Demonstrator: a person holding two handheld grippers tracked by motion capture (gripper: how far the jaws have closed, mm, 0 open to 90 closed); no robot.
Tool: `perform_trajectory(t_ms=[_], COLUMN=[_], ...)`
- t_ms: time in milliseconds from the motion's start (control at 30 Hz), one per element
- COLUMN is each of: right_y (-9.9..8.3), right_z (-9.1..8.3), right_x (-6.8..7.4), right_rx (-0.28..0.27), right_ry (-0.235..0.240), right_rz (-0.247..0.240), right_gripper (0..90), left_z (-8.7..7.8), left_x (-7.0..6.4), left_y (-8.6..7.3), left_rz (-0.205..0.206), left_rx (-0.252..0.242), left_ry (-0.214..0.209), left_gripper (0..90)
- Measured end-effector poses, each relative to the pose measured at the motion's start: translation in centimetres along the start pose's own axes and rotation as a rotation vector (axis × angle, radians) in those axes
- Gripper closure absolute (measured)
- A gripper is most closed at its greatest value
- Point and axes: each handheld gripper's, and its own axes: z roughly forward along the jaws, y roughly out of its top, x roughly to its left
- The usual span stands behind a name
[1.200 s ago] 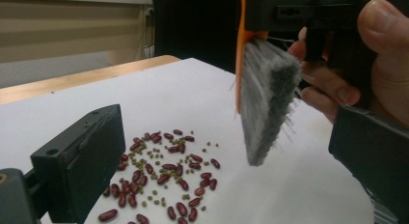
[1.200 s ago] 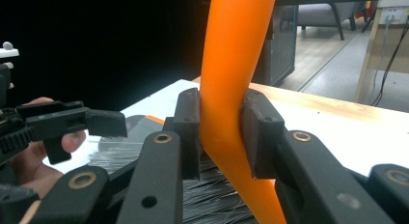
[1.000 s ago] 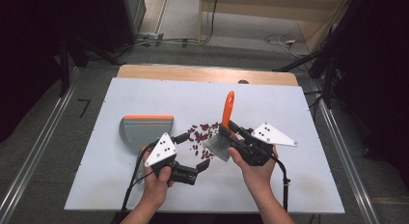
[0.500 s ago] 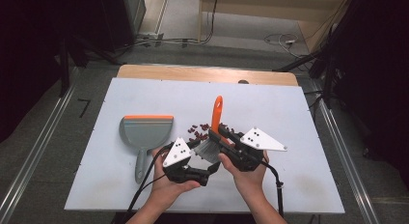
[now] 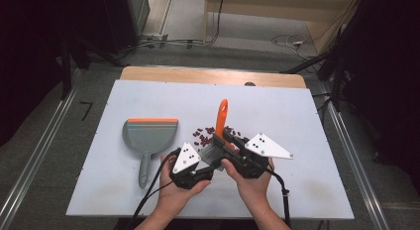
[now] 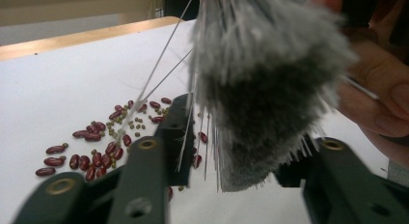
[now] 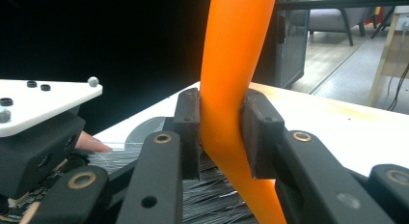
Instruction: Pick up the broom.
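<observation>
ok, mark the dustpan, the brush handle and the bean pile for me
dustpan (image 5: pixel 148 136): high view, on the grey pan body.
brush handle (image 7: pixel 236 64): right gripper view, on the orange shaft above the jaws.
bean pile (image 6: pixel 96 156): left gripper view, on the red beans left of the bristles.

White table (image 5: pixel 124 190) carries a grey dustpan (image 5: pixel 150 136) and scattered, seemingly red, beans (image 5: pixel 204 136).

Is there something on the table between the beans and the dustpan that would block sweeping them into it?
Nothing visible blocks the way. The beans lie just right of the dustpan, with bare table between them. The brush, clamped in the right gripper, stands by the beans; the left gripper is nearer the person.
</observation>
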Motion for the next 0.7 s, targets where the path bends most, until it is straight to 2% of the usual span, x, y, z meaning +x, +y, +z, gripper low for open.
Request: perform_trajectory(t_ms=[100,167,300,367,433,467,500,533,567,600,700], right_y=[0.0,-0.1,-0.1,0.0,0.3,0.5,0.5,1.0,1.2,1.2,1.7], right_z=[0.0,0.0,0.1,0.1,0.1,0.1,0.1,0.0,-0.2,-0.2,-0.5], right_x=[0.0,-0.1,0.1,-0.1,-0.5,-0.7,-0.7,-1.3,-1.7,-1.7,-3.0], right_rx=[0.002,0.003,0.009,0.003,0.006,0.012,0.012,0.020,0.018,0.018,0.037], right_ry=[-0.002,-0.008,-0.006,0.026,0.074,0.091,0.091,0.115,0.133,0.133,0.193], right_rz=[0.001,0.019,0.006,0.005,0.003,-0.006,-0.006,-0.003,0.004,0.004,0.017], right_gripper=[69.2,69.1,68.8,65.9,57.2,53.3,53.3,48.0,45.9,45.9,40.5], left_z=[-0.2,-0.2,-0.4,-0.6,-0.9,-1.2,-1.2,-1.5,-1.9,-1.9,-2.5], left_x=[0.0,0.1,0.4,0.6,1.0,1.5,1.5,1.8,2.4,2.4,3.3], left_y=[0.0,0.0,0.1,0.1,0.3,0.5,0.5,0.6,0.7,0.7,1.1], left_rz=[0.000,0.004,0.013,0.019,0.032,0.030,0.030,0.031,0.021,0.021,0.028], left_rx=[-0.004,0.003,0.016,0.014,0.020,0.018,0.018,0.016,0.007,0.007,-0.002], left_ry=[-0.018,-0.019,-0.024,-0.029,-0.027,-0.039,-0.039,-0.042,-0.057,-0.057,-0.095], left_gripper=[78.6,82.3,84.9,85.3,85.5,85.5,85.6,85.6,85.6,85.6,85.6])
